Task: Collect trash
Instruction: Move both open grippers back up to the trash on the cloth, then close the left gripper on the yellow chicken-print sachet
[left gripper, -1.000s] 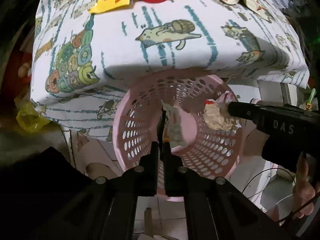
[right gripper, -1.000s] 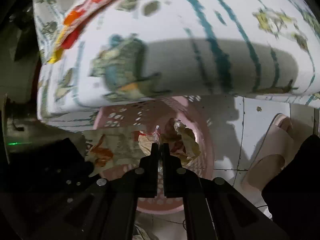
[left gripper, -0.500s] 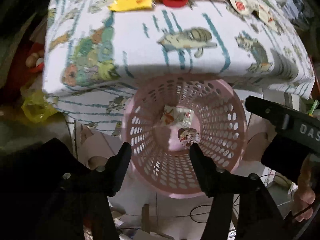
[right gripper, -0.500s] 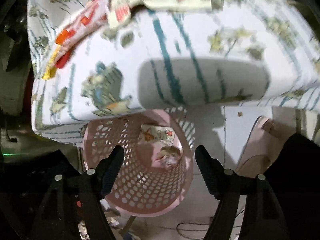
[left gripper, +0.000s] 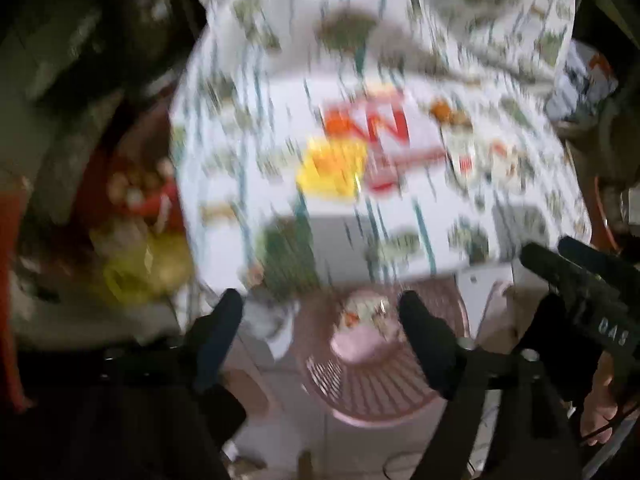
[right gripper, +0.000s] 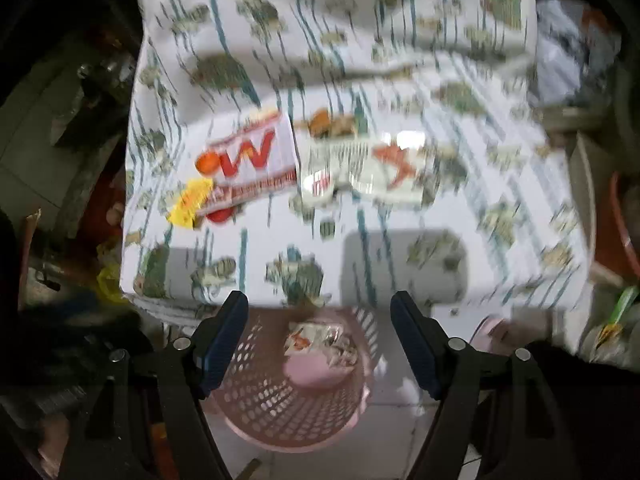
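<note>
Both the left tongs (left gripper: 320,312) and the right tongs (right gripper: 319,316) are spread wide and hold nothing. Crumpled wrappers (right gripper: 320,340) are seen inside the pink basket (right gripper: 288,412) at lower centre, below the table (right gripper: 400,248) edge. More wrappers (right gripper: 248,160) are left on the patterned cloth, upper centre.

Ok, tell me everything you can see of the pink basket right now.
The pink basket looks like plastic, round, with walls pierced by rows of holes. It stands upright on the pale floor, against the near edge of the cloth-covered table. Crumpled wrappers lie at its bottom. Both open grippers hover above it, touching nothing. Motion blur hides finer detail.
</note>
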### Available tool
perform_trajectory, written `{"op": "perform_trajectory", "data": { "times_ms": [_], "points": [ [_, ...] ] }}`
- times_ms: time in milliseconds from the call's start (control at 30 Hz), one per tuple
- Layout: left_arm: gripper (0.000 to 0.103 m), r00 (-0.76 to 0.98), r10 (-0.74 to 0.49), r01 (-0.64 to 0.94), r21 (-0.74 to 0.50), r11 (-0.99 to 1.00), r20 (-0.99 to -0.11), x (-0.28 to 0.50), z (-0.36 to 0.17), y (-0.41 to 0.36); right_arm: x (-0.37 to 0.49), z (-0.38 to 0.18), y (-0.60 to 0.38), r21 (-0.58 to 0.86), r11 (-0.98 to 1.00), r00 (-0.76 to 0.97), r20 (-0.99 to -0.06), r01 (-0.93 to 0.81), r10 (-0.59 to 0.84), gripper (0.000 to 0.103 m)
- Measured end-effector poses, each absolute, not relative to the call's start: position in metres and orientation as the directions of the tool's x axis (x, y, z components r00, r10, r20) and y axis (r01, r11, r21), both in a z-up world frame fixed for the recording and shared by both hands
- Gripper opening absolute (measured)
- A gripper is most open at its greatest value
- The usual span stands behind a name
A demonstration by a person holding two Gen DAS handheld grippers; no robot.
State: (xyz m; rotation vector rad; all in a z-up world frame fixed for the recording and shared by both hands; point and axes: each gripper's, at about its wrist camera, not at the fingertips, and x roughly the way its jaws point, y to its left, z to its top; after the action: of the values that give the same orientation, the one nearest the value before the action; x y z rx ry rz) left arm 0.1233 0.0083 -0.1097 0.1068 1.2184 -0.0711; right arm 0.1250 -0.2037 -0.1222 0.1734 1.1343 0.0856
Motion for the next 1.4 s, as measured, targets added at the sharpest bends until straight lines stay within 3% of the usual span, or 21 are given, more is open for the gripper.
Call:
{"op": "perform_trajectory", "data": {
  "times_ms": [167,367,900,1200,1267,1300,1400],
  "points": [
    [0.088,0.374,0.014,0.11,0.06,0.992,-0.927,0.165,-0.089,0.02,0.148,-0.083,-0.213,0.182,0.983,0.457,-0.874,-0.011,0.167,0.076],
    [0.088,0.27,-0.047,0.108,-0.018,0.994,-0.962,0.201,-0.11,0.025,0.181,-0.066,-0.221,0.116,0.991,0.45,-0.883,-0.063,0.131,0.076],
    [0.086,0.153,-0.067,0.139,-0.046,0.989,-0.986,0.257,-0.154,0.009,0.232,-0.111,-0.23,0.057,0.995,0.398,-0.913,-0.081,0.085,0.076],
    [0.085,0.096,-0.08,0.169,-0.063,0.984,-0.992,0.266,-0.173,-0.009,0.259,-0.116,-0.25,0.136,0.989,0.365,-0.919,-0.058,0.148,0.076],
    [0.078,0.053,-0.039,0.156,-0.031,0.987,-0.998,0.267,-0.182,-0.012,0.263,-0.12,-0.254,0.15,0.988,0.35,-0.924,-0.044,0.156,0.076],
    [0.068,0.028,-0.023,0.159,-0.018,0.987,-0.999,0.268,-0.187,-0.014,0.264,-0.121,-0.255,0.144,0.989,0.349,-0.925,-0.041,0.149,0.076],
    [0.066,0.007,-0.038,0.149,-0.037,0.988,-0.999,0.271,-0.193,-0.015,0.269,-0.126,-0.257,0.121,0.992,0.343,-0.931,-0.038,0.127,0.076]
  ]
}}
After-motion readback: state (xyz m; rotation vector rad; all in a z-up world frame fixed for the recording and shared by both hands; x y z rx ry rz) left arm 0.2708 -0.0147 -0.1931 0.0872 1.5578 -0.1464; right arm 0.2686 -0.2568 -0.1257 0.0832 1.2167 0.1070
